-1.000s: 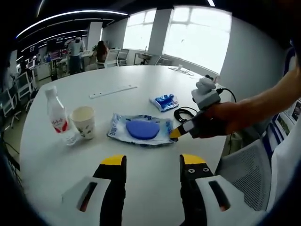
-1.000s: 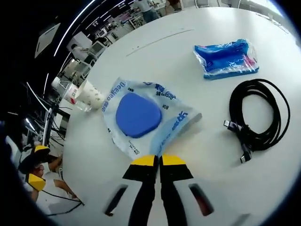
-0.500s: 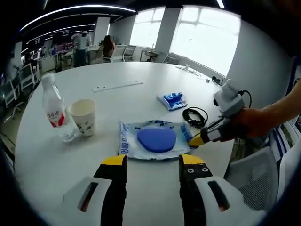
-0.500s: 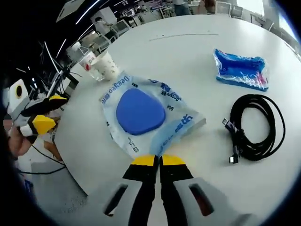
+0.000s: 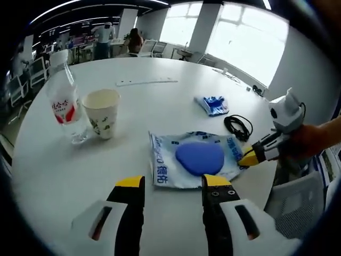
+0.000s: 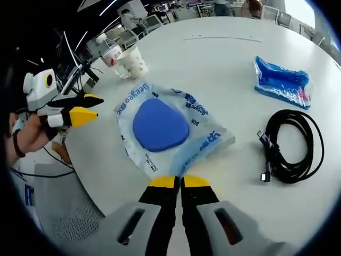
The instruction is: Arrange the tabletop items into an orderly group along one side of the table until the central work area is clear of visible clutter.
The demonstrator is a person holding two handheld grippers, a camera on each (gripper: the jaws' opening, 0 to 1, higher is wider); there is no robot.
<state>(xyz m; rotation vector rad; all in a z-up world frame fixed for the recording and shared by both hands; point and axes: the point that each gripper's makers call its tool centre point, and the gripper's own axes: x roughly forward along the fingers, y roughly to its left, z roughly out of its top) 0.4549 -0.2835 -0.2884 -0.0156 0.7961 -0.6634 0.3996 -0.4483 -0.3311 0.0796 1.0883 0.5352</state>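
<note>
A clear plastic bag with a blue pad inside (image 5: 197, 159) (image 6: 162, 128) lies on the round white table (image 5: 48, 170). My right gripper (image 6: 179, 182) is shut on the bag's near corner; it enters the left gripper view from the right (image 5: 250, 158). My left gripper (image 5: 173, 182) hovers open just short of the bag's opposite edge, seen from the other side as well (image 6: 85, 106). A water bottle (image 5: 65, 105) (image 6: 109, 53) and a paper cup (image 5: 103, 113) (image 6: 134, 62) stand together to the left. A small blue packet (image 5: 212, 105) (image 6: 282, 81) and a coiled black cable (image 5: 238, 126) (image 6: 290, 144) lie beyond.
A long white strip (image 5: 146, 81) lies further back on the table. Office chairs (image 5: 146, 49) and people stand beyond the far edge, by bright windows. A grey mesh chair (image 6: 69, 213) sits at the table's near rim.
The bag has slid across the table in my right gripper's hold. My left gripper has come closer to the bag, bottle and cup.
</note>
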